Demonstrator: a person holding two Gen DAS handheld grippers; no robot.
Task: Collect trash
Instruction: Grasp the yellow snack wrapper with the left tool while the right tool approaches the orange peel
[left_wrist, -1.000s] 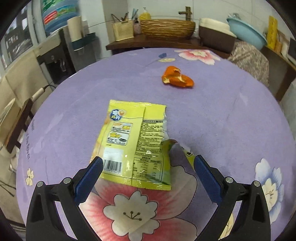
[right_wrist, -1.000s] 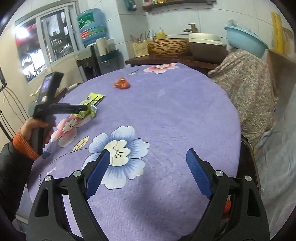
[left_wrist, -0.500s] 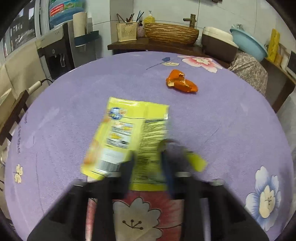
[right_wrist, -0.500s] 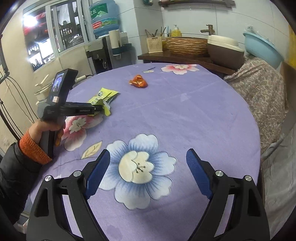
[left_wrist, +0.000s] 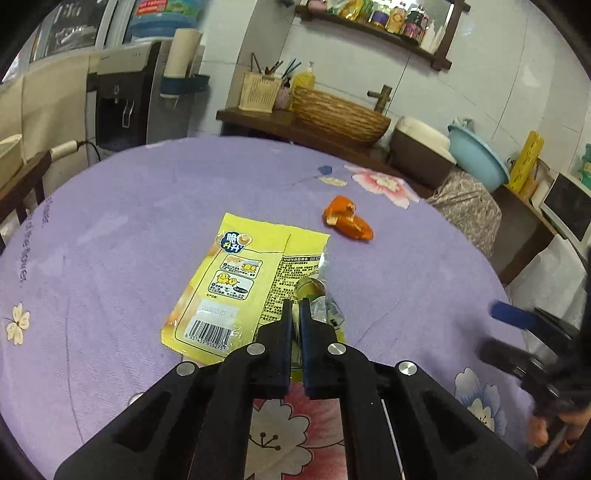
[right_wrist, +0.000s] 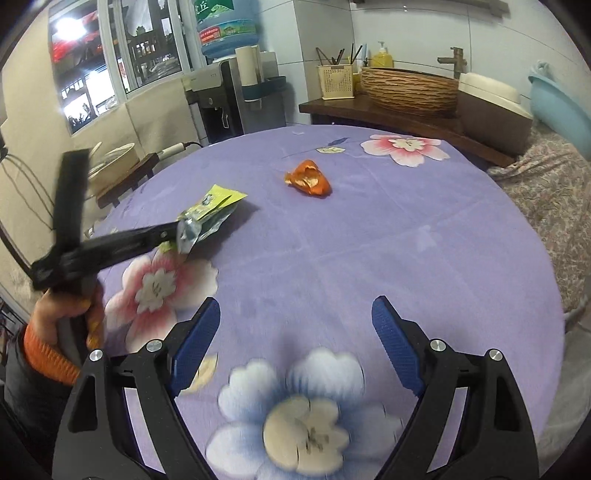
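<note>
Our left tool (left_wrist: 294, 308) is clamped on the torn near edge of the crinkly yellow plastic snack wrapper (left_wrist: 240, 288), whose far end rests on the purple flowered counter (left_wrist: 129, 221); we should lift gently so the thin film doesn't slip or tear. Our right tool (right_wrist: 295, 328), jaws apart and empty, suits the curled orange peel (right_wrist: 308, 179) further back. A second ago the left jaws straddled the flat wrapper; they have just closed on it.

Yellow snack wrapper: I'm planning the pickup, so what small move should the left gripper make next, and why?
Probably a short lift. The left gripper is shut on the yellow snack wrapper at its torn near edge, and in the right wrist view that end is already raised off the purple tablecloth.
</note>
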